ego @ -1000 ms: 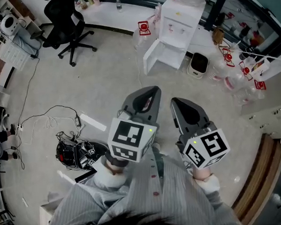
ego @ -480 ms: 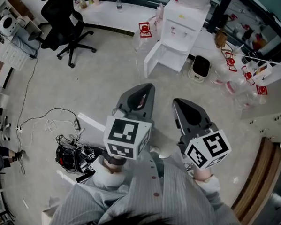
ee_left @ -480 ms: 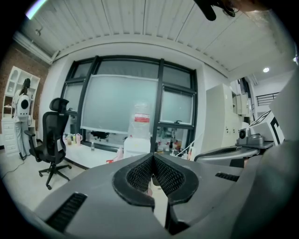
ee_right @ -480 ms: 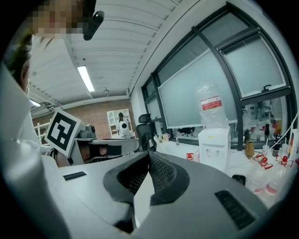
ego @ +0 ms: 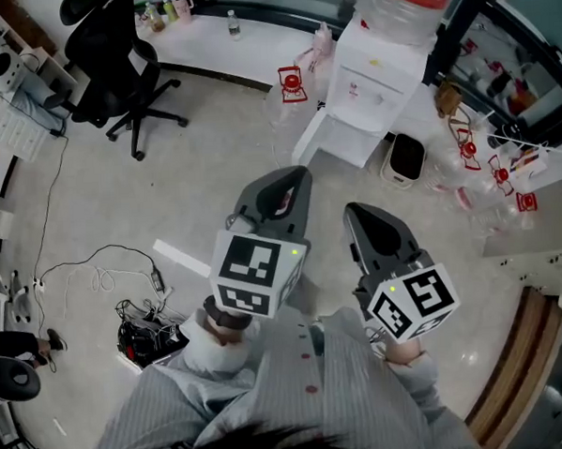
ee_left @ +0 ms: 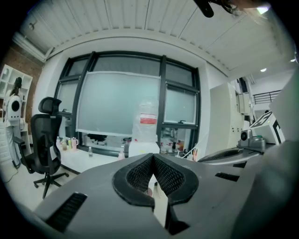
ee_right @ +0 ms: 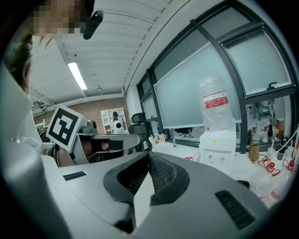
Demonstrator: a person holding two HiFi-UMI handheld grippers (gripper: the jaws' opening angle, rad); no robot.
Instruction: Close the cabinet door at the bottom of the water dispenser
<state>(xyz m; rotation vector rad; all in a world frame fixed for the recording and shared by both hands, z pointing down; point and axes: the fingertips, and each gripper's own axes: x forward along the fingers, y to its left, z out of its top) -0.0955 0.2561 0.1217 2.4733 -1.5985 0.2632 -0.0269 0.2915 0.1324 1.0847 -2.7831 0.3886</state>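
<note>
Well apart from the water dispenser [ego: 378,73] ahead, with its bottom cabinet door [ego: 310,137] swung open toward the left. Carrying the left claw [ego: 293,178] and the right claw [ego: 355,211] each pinched together on nothing. Probably a thin, light, stiff panel, free on its hinges: no need to grasp, just push flat on the outer face near the free edge, gently, to avoid a rebound.

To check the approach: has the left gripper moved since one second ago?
Yes. The left gripper has moved forward, toward the water dispenser: the floor gap to its open cabinet door is smaller in the head view.
</note>
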